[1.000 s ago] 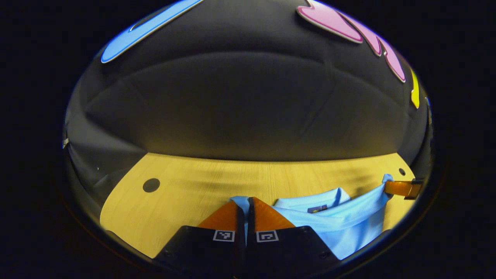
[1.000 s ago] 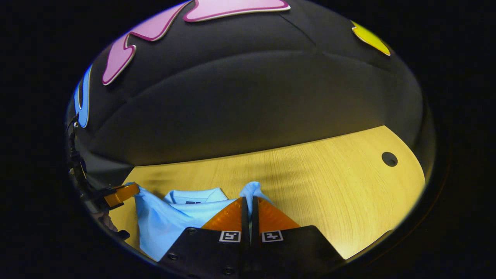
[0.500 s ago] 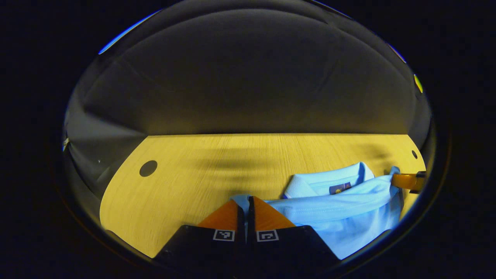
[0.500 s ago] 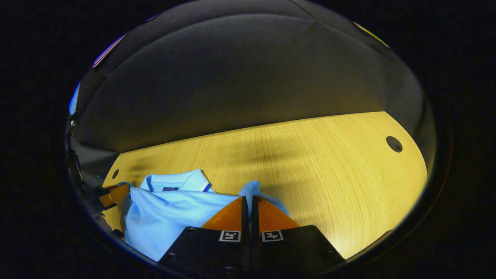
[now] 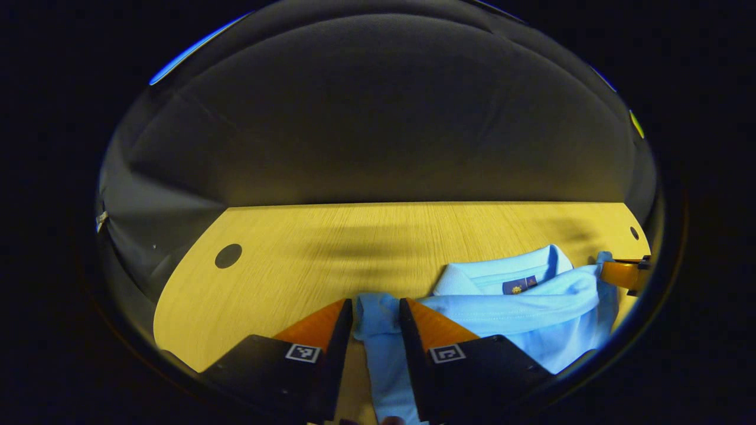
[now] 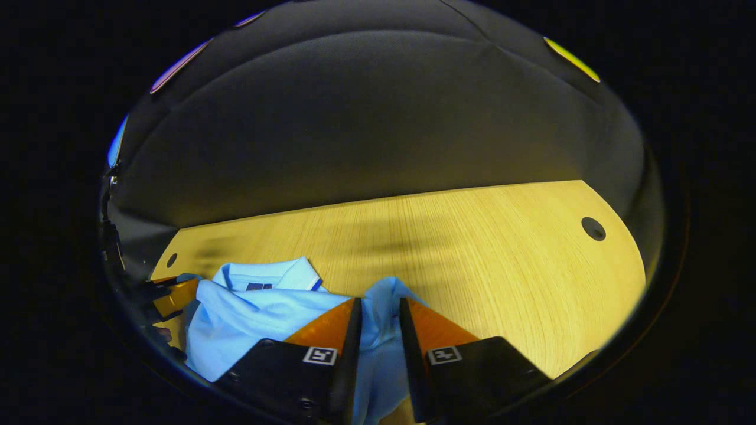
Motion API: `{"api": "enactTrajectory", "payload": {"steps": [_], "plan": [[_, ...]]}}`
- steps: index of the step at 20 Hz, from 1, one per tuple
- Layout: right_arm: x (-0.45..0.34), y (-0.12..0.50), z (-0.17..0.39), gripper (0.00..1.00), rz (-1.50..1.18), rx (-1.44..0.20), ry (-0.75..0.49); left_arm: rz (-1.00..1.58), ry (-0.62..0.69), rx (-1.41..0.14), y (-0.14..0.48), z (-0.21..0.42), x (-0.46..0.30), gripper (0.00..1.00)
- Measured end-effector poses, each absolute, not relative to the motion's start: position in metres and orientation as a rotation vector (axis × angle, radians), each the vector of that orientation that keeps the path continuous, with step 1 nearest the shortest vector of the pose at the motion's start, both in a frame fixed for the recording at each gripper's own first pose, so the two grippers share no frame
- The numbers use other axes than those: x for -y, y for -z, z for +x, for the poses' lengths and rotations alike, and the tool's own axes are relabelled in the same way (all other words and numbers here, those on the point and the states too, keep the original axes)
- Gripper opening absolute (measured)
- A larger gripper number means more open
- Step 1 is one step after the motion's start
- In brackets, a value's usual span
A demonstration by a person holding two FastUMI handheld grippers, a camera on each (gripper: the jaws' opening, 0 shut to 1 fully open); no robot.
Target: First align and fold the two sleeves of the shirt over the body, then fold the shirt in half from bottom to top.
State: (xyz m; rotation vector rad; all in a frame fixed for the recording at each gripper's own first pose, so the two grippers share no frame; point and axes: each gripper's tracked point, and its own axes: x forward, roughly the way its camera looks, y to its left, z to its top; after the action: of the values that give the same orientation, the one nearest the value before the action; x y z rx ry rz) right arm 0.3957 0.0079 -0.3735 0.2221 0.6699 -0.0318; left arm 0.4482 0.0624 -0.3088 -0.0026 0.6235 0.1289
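Straddling shirt point(image 5: 531, 321) corners, left hand-held gripper point(image 5: 376, 308) and right hand-held gripper point(image 6: 378, 307) parted, bare table point(image 6: 502, 265) beyond

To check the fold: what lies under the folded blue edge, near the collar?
Under the folded edge lies more shirt, collar showing; the covered layers cannot be seen.

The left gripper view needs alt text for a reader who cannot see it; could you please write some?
The left gripper is open, with a bunched edge of the light blue shirt lying between its fingers. The shirt lies folded on a wooden table, collar toward the far side, and the right gripper is at its far corner.
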Motion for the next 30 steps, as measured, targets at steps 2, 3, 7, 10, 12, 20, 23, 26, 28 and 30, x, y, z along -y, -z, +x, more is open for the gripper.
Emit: {"api": "enactTrajectory", "payload": {"steps": [2,3,7,10,12,20,23,26,28,30], "plan": [[-0.007,0.358,0.392,0.57,0.229,-0.641,0.026,-0.008,-0.130,-0.607,0.300,0.445,-0.062,0.67],[-0.007,0.349,0.388,0.59,0.233,-0.619,0.025,-0.013,-0.130,-0.591,0.292,0.442,-0.063,0.71],[-0.004,0.305,0.361,0.65,0.210,-0.553,0.034,-0.016,-0.129,-0.529,0.251,0.412,-0.057,0.75],[-0.007,0.262,0.332,0.82,0.176,-0.501,0.034,-0.017,-0.108,-0.470,0.211,0.376,-0.050,0.75],[-0.011,0.226,0.311,0.88,0.154,-0.447,0.030,-0.012,-0.103,-0.410,0.175,0.343,-0.048,0.75],[-0.054,0.091,0.187,0.95,0.135,-0.263,-0.052,-0.004,-0.053,-0.206,0.046,0.199,-0.035,0.74],[-0.063,0.061,0.152,0.95,0.103,-0.201,-0.078,-0.016,-0.034,-0.154,0.017,0.141,-0.027,0.75],[-0.071,0.037,0.116,0.95,0.085,-0.155,-0.092,-0.014,-0.031,-0.113,-0.003,0.096,-0.026,0.75],[-0.069,0.020,0.094,0.96,0.073,-0.124,-0.092,-0.008,-0.033,-0.077,-0.019,0.069,-0.028,0.77],[-0.070,0.008,0.078,0.96,0.067,-0.099,-0.096,0.007,-0.034,-0.040,-0.028,0.045,-0.030,0.80]]}}
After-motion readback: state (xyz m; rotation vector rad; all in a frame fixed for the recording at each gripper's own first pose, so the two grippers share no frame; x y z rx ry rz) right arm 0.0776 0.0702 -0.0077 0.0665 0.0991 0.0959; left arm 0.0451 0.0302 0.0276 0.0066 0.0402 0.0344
